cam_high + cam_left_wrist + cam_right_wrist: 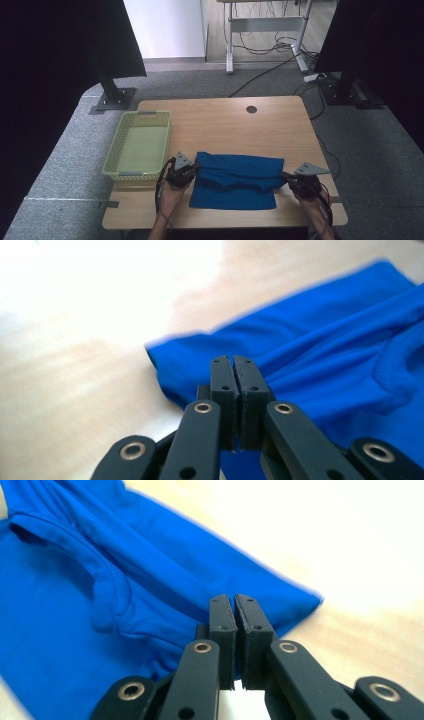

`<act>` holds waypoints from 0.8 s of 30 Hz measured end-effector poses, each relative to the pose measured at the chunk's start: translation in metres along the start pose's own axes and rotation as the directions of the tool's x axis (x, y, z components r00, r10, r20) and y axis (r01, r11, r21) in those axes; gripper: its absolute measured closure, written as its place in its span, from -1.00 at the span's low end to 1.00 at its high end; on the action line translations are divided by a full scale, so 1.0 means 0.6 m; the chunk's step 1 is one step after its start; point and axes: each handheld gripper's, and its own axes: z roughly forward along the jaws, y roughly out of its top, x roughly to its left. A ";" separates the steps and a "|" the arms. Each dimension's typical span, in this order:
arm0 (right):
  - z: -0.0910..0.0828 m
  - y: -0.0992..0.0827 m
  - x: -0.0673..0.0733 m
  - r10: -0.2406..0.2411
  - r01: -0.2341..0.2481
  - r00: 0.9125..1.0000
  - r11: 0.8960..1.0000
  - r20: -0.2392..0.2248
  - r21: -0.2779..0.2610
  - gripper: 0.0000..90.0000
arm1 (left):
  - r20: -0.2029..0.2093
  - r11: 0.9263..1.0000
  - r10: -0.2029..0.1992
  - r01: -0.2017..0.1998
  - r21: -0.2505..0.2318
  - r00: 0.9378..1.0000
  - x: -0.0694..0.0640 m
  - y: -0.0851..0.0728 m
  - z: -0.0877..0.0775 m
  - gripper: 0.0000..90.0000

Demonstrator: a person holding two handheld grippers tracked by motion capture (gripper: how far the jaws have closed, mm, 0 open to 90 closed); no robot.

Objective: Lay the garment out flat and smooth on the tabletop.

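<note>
Blue cloth [235, 181] pinched at both ends, left gripper [192, 170] and right gripper [286, 176] fingers closed; high view adds green basket [114, 161].

Folded garment [235, 182] on the near half of the table [225, 120], between the two grippers. Left gripper [186, 172] at its left edge, right gripper [295, 181] at its right edge; cloth extends beyond both jaw pairs. Basket [116, 150] left of the left jaws, on the table.
</note>
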 end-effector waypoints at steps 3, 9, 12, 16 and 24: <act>0.014 0.021 -0.006 0.000 0.000 1.000 1.000 0.005 -0.014 0.91 | -0.032 1.000 -0.009 0.009 0.005 0.999 0.012 0.003 0.014 0.95; 0.071 0.023 -0.009 0.021 -0.020 0.999 0.999 -0.025 0.038 0.91 | -0.025 0.995 -0.039 0.041 0.086 0.999 0.021 -0.028 0.063 0.95; 0.093 0.011 -0.011 0.032 -0.029 0.999 0.996 -0.036 0.083 0.91 | -0.016 0.993 -0.021 0.023 0.119 1.000 0.017 -0.037 0.074 0.93; 0.098 0.001 -0.016 0.054 -0.049 0.997 0.993 -0.052 0.103 0.91 | 0.000 0.990 -0.010 0.010 0.139 1.000 0.012 -0.036 0.071 0.91; 0.064 -0.021 -0.003 0.055 -0.039 0.992 0.990 -0.111 0.137 0.91 | 0.056 0.985 0.014 -0.023 0.168 0.998 -0.016 -0.053 0.038 0.90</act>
